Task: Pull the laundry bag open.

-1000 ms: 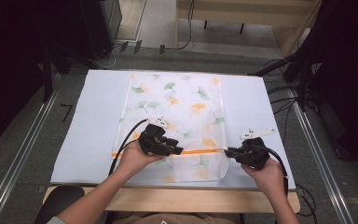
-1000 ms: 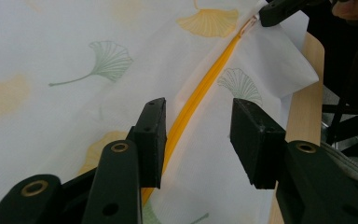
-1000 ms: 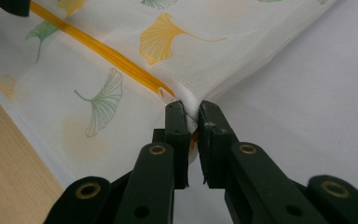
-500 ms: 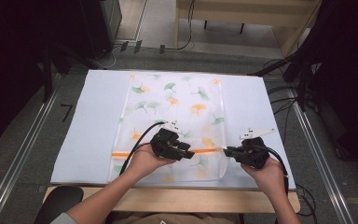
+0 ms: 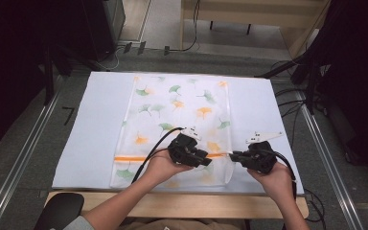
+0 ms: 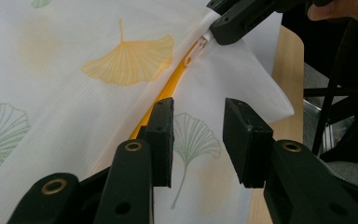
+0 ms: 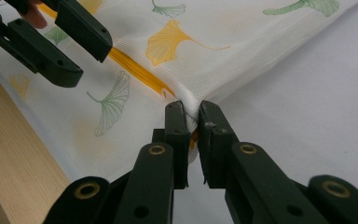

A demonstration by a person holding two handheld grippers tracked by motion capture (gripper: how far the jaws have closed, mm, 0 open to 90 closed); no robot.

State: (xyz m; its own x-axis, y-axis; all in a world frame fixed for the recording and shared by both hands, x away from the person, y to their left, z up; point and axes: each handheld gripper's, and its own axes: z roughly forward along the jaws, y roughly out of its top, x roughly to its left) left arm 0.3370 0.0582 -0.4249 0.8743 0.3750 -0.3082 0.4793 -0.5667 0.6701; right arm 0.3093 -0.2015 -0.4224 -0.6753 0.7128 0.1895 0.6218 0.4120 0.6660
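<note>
In the right gripper view, the end of the orange zipper (image 7: 137, 71) disappears between the closed jaws of the right gripper (image 7: 192, 115), under a pinched fold of the mesh laundry bag (image 7: 242, 56), so the zipper's stop is hidden. In the left gripper view, the zipper pull (image 6: 193, 52) just beyond the jaws is small and partly covered by the far gripper's jaw tip. The left gripper (image 5: 202, 158) covers part of the zipper line in the high view.

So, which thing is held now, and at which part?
The right hand-held gripper pinches the mesh bag at its edge, by the orange zipper's end. The left hand-held gripper holds nothing.
</note>
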